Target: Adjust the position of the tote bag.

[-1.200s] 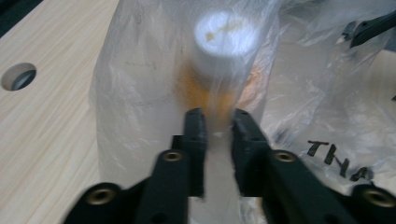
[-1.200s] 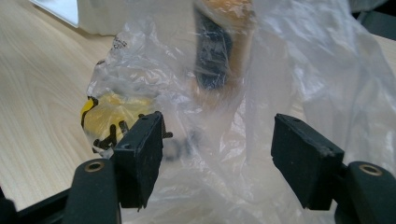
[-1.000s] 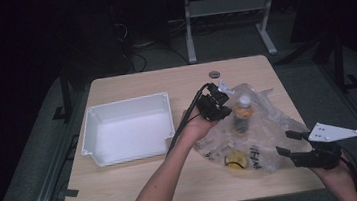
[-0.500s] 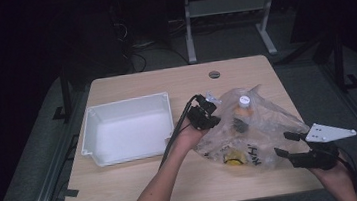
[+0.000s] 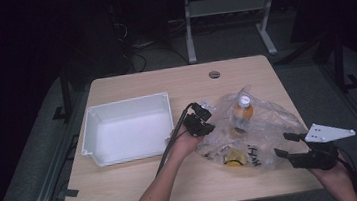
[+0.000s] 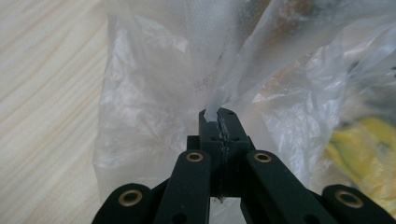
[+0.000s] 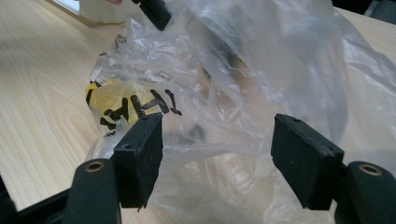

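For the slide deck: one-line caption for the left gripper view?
Left gripper shut on a fold of the clear plastic bag, a yellow item inside, on the wooden table.

White tray [image 5: 128,131]: I am seeing it lying open side up on the table's left half.
Table [image 5: 140,190]: I am working at it; it is bearing the tray.
Round grommet [image 5: 214,74]: sitting in the tabletop, beyond the tray, toward the far edge.

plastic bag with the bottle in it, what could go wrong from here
The left tongs pinch only a thin fold of the plastic bag, so the film may tear or slip out. The bottle stands upright inside and could topple if the bag is pulled. The right tongs stand open around the bag's other side and could snag loose film when they close.
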A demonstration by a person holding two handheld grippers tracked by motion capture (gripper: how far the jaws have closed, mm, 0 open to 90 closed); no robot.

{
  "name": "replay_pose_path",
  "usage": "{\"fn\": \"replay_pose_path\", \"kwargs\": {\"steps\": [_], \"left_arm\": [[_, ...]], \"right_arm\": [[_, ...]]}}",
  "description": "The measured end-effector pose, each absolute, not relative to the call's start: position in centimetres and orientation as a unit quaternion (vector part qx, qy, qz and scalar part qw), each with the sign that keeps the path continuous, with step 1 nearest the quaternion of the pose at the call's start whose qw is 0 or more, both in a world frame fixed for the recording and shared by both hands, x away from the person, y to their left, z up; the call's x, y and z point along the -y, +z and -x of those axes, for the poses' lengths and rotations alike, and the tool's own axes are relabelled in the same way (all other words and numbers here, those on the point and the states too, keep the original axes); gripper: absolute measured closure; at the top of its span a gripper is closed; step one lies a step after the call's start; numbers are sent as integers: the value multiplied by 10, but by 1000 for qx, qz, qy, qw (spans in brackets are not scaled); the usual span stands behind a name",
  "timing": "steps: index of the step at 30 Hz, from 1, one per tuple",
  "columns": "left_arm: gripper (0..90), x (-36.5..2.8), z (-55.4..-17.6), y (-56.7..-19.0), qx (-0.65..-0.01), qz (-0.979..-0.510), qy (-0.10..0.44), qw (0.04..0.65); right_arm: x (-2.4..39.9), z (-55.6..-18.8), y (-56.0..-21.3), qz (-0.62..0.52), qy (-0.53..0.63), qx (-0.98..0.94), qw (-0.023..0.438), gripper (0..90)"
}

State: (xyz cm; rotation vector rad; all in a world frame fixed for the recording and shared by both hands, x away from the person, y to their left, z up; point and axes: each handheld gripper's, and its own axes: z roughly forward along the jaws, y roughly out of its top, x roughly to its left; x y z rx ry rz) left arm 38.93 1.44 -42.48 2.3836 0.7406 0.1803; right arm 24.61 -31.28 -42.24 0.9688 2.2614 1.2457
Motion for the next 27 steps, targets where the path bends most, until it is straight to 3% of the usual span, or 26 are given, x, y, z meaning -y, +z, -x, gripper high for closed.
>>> {"fn": "replay_pose_path", "kwargs": {"steps": [14,22,27], "left_arm": [[899,-19,-394,-436,-298,-907,67,291],[899,-22,-394,-434,-297,-907,71,289],[898,-22,-394,-434,-299,-906,69,292]], "right_arm": [[315,-246,-422,-347,444,-803,191,338],[311,-249,-422,-345,439,-809,185,433],[313,-252,-419,-353,439,-804,189,540]]}}
